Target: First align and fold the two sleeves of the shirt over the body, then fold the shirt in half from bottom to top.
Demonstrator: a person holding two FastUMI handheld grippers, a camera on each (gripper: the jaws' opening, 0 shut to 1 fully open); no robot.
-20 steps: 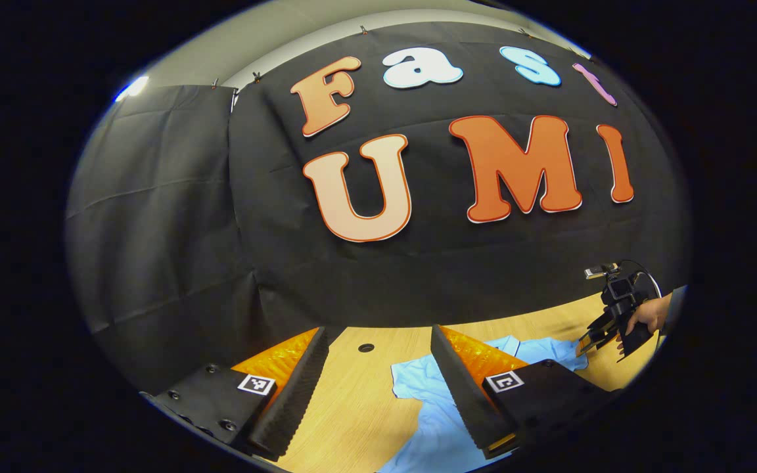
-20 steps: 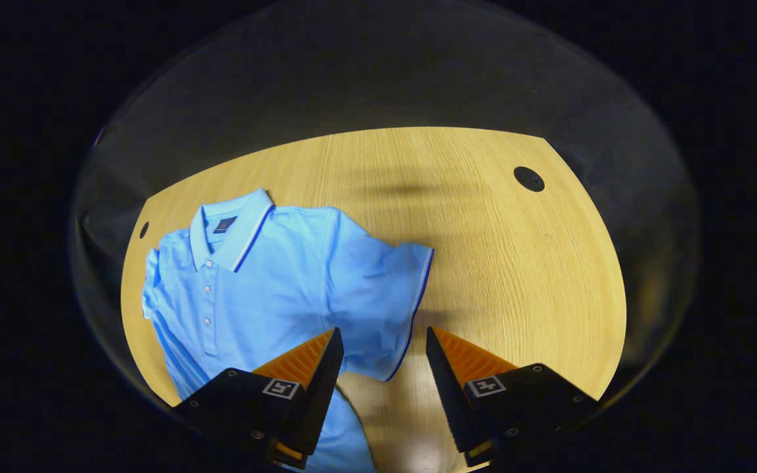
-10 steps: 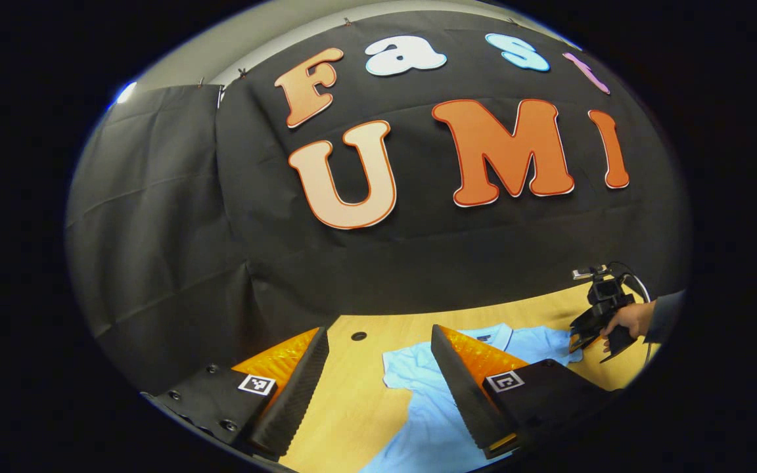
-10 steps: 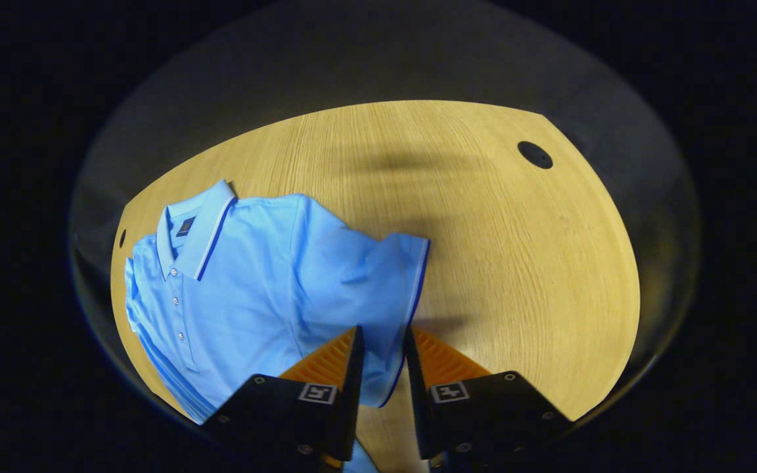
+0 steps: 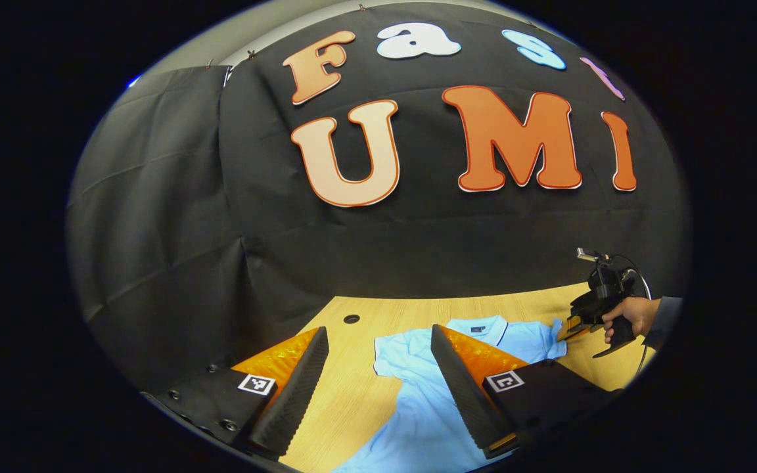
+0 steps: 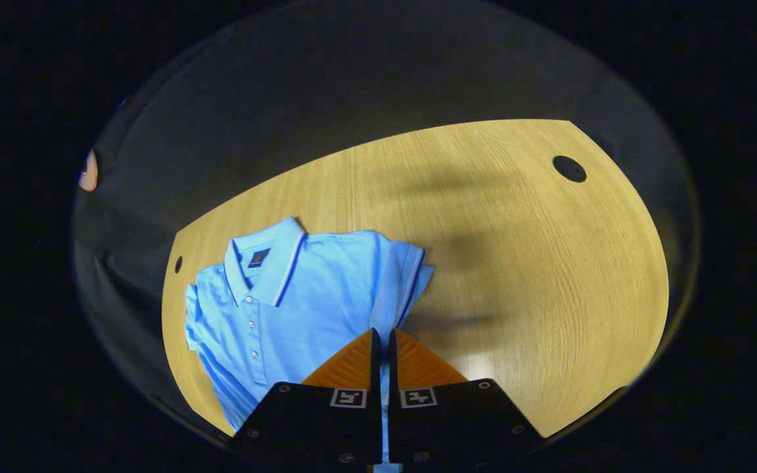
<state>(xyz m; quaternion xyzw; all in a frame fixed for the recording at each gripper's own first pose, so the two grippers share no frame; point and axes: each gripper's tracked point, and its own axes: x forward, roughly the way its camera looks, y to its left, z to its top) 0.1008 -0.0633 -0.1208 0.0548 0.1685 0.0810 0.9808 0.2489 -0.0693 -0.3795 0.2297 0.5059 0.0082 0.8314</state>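
A light blue polo shirt [image 6: 286,309] lies face up on the wooden table [image 6: 516,249], its collar [image 6: 267,263] toward the far edge. My right gripper [image 6: 383,334] is shut on the shirt's right sleeve [image 6: 410,276], and the sleeve is gathered and raised toward the body. In the left gripper view, a hand [image 5: 628,315] holds that right gripper [image 5: 572,328] at the sleeve [image 5: 552,341]. My left gripper [image 5: 377,332] hovers open above the shirt [image 5: 411,407], near its other sleeve, with nothing between its fingers.
The table has a round hole [image 6: 569,169] at the far right and a smaller hole [image 6: 178,264] beside the collar. Another hole [image 5: 351,318] sits near the black cloth wall [image 5: 418,263]. Bare wood lies right of the shirt.
My right gripper went from open around the sleeve edge to shut on it, and the sleeve has been drawn in toward the body. My left gripper stayed open and tilted down slightly.
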